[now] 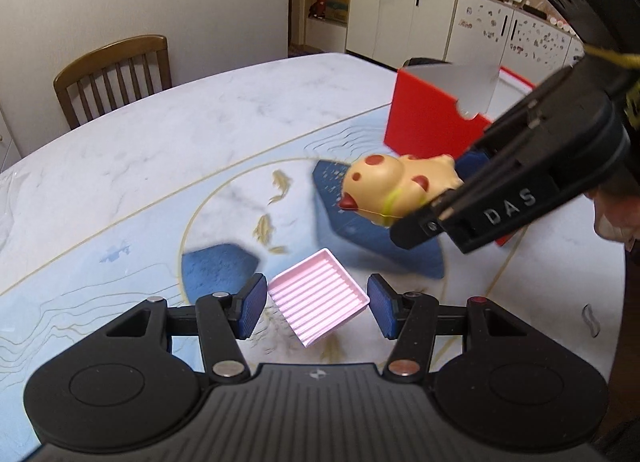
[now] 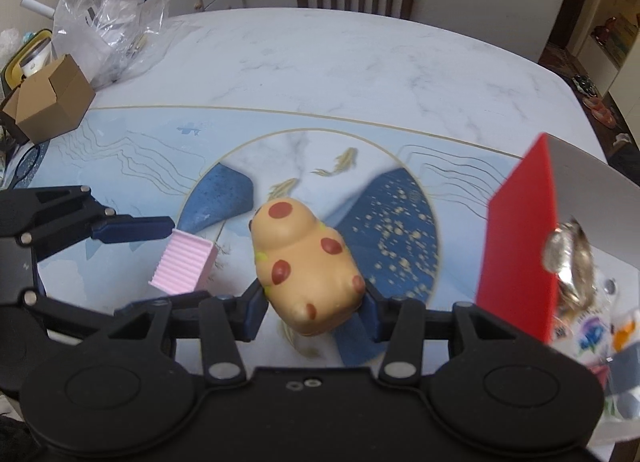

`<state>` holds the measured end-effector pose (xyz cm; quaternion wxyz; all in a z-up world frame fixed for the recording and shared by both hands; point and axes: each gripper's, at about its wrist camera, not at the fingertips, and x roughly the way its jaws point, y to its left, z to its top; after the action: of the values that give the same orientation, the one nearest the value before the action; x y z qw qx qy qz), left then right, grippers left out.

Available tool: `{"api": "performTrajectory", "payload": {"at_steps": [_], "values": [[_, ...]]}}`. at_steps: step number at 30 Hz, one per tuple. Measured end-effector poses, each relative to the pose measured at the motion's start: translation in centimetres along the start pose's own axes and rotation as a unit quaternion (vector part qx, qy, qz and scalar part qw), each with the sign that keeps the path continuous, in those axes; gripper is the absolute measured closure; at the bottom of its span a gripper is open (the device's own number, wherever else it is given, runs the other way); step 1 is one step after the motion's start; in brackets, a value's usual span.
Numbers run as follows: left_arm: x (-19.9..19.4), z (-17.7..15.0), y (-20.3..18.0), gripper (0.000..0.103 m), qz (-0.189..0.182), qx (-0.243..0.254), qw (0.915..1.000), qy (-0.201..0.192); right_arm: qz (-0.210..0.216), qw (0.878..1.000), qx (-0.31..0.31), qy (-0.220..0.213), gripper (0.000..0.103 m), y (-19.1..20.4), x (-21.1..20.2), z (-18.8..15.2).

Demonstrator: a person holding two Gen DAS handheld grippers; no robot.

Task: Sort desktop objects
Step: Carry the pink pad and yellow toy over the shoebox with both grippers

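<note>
red box (image 2: 520,246): snack packets inside | left jaws: pinching pink tray (image 1: 318,296) | right jaws: pinching spotted toy (image 2: 308,266)

The right gripper (image 1: 440,198) reads "DAS" (possibly partly cut off).

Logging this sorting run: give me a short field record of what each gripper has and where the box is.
left gripper: pads either side of the pink ribbed tray; contact not clear
right gripper: shut on the spotted yellow toy animal, lifted off the mat
red box: open, on the toy's right in the right wrist view, packets inside
mat: blue and white, fish print, on the marble table
</note>
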<state>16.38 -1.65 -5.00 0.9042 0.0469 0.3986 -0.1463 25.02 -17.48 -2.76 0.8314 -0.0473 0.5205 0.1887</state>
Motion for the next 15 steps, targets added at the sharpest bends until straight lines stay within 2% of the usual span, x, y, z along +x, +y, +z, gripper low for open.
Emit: {"api": "performTrajectory", "payload": {"at_steps": [15], "values": [[-2.3, 4.8, -5.8, 0.049, -0.020, 0.030, 0.9979, -0.054, -0.001, 0.999, 0.027, -0.043, 0.057, -5.4, -7.2, -3.3]]}}
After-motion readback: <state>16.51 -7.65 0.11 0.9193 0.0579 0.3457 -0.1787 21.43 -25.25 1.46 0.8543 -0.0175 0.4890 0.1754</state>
